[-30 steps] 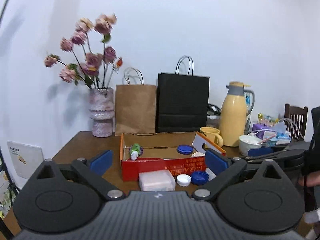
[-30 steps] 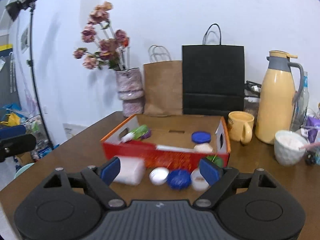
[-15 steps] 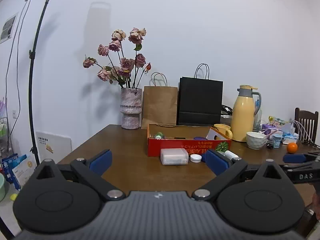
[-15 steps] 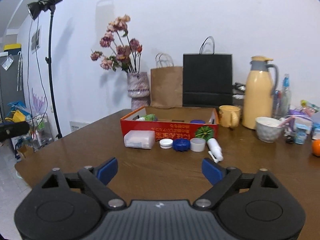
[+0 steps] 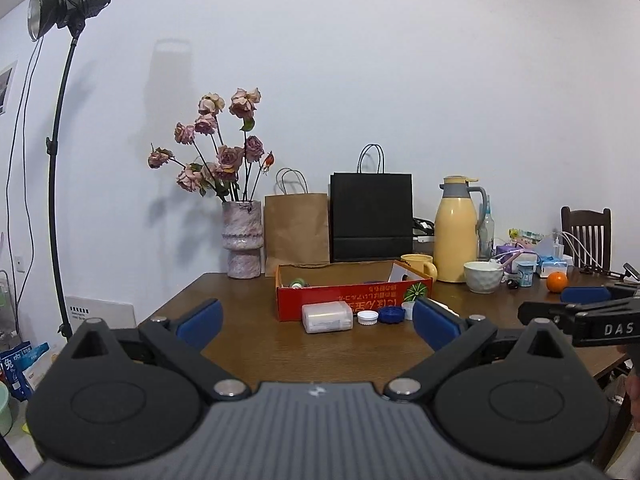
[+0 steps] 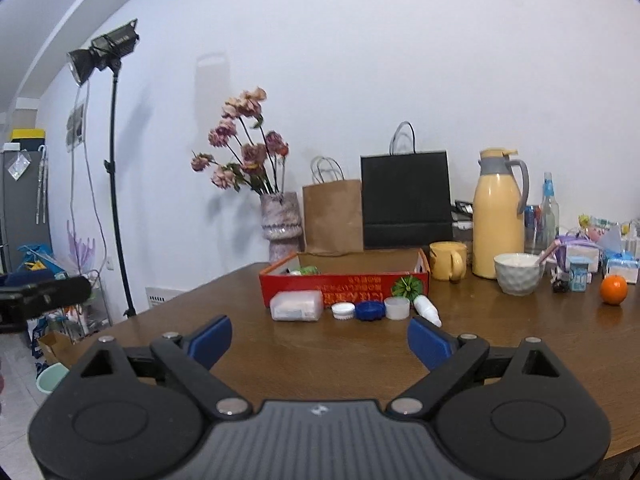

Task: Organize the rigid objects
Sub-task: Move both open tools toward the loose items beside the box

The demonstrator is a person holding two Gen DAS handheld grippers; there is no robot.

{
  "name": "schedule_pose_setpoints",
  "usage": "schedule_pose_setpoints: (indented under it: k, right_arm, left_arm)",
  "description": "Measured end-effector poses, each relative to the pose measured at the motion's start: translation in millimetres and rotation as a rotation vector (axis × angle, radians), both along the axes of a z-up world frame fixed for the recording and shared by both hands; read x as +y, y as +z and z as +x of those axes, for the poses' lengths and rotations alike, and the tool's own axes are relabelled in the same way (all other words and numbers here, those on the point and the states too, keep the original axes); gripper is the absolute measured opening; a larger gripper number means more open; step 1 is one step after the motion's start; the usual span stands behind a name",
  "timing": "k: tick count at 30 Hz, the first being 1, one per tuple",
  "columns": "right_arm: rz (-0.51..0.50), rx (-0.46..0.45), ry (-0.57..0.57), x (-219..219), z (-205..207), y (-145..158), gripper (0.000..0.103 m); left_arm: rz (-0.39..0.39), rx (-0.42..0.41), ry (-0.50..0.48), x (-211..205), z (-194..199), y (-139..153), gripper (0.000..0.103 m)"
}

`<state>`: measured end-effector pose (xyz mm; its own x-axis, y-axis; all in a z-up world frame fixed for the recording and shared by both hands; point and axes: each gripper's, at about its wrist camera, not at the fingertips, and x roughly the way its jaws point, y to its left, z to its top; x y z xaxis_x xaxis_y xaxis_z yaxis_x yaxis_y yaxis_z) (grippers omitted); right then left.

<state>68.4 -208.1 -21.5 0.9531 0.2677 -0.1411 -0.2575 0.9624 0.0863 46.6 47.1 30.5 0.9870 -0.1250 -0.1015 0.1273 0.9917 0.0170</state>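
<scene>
Both held wide and empty above the near table edge: left gripper (image 5: pixel 318 326), right gripper (image 6: pixel 319 340). Well back from the red box (image 6: pixel 344 282). Lined up just before its front wall: clear plastic case (image 6: pixel 296 306), white cap (image 6: pixel 343 311), blue cap (image 6: pixel 370 311), small cup (image 6: pixel 397 307), white bottle (image 6: pixel 428 310). Behind it: vase (image 6: pixel 281 226), brown bag (image 6: pixel 333 216), black bag (image 6: pixel 406 199). To its right: mug (image 6: pixel 448 266), thermos (image 6: pixel 499 216), bowl (image 6: pixel 519 273), orange (image 6: pixel 613 289).
</scene>
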Motion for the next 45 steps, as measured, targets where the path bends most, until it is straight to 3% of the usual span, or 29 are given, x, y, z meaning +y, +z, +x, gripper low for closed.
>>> schedule_pose_setpoints:
  k: [8, 30, 36, 41, 45]
  right_arm:
    - [-0.046, -0.028, 0.017, 13, -10, 2, 0.1]
    - [-0.026, -0.021, -0.02, 7, -5, 3, 0.1]
    - [-0.021, -0.031, -0.043, -6, 17, 7, 0.1]
    - [-0.001, 0.008, -0.072, -19, 61, 10, 0.1]
    - [0.02, 0.056, -0.079, -29, 101, 10, 0.099]
  left_arm:
    - [-0.013, 0.029, 0.021, 9, 4, -6, 0.103]
    - [-0.028, 0.045, 0.007, 5, 13, -7, 0.103]
    - [-0.029, 0.066, -0.008, 4, 45, -3, 0.103]
    - [-0.053, 0.078, -0.017, 2, 86, 5, 0.103]
    - [-0.08, 0.134, -0.022, 1, 127, 6, 0.103]
